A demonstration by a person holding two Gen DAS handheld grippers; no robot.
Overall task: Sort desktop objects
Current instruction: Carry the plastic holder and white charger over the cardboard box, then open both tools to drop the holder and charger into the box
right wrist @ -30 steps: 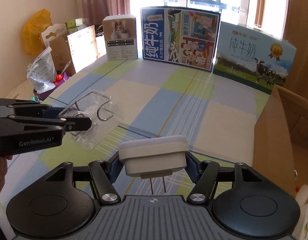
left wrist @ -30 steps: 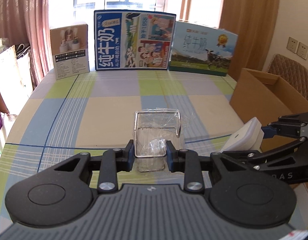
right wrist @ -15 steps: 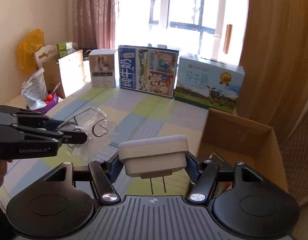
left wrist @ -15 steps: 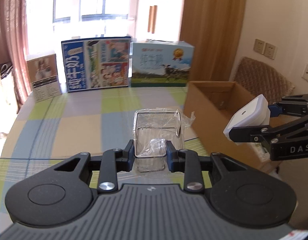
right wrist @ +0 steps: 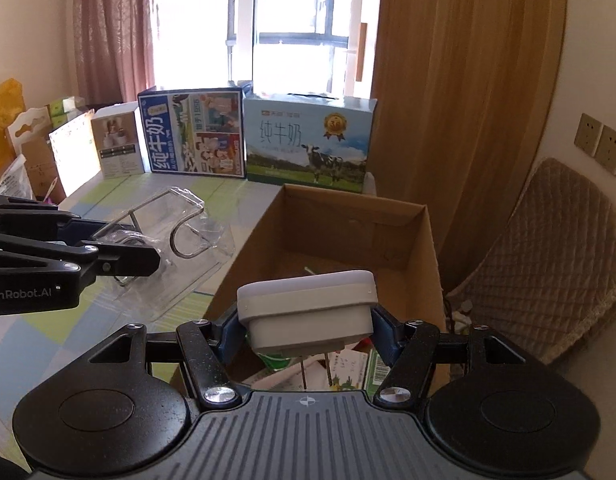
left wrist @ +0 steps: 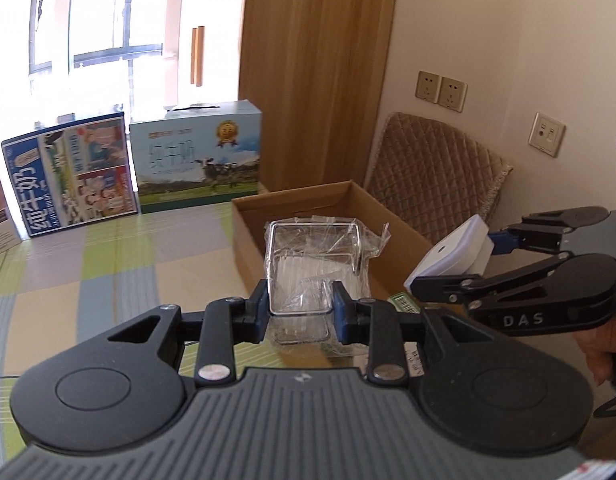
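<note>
My left gripper (left wrist: 299, 308) is shut on a wire rack wrapped in clear plastic (left wrist: 316, 256) and holds it in the air by the near left wall of an open cardboard box (left wrist: 247, 216). The rack also shows in the right wrist view (right wrist: 179, 232), held by the left gripper (right wrist: 147, 256). My right gripper (right wrist: 308, 332) is shut on a white plug adapter (right wrist: 308, 304), prongs down, above the cardboard box (right wrist: 348, 216). The adapter (left wrist: 448, 256) and right gripper (left wrist: 424, 284) show at the right of the left wrist view.
The box holds paper items and green packets (right wrist: 372, 372). Two milk cartons (right wrist: 191, 132) (right wrist: 308, 144) and a small white box (right wrist: 119, 148) stand at the back of the checked tablecloth (left wrist: 107, 264). A padded chair (right wrist: 548, 256) is right of the box.
Both grippers have swung right with their loads, from over the table toward the cardboard box. The adapter now hangs over the box opening.
</note>
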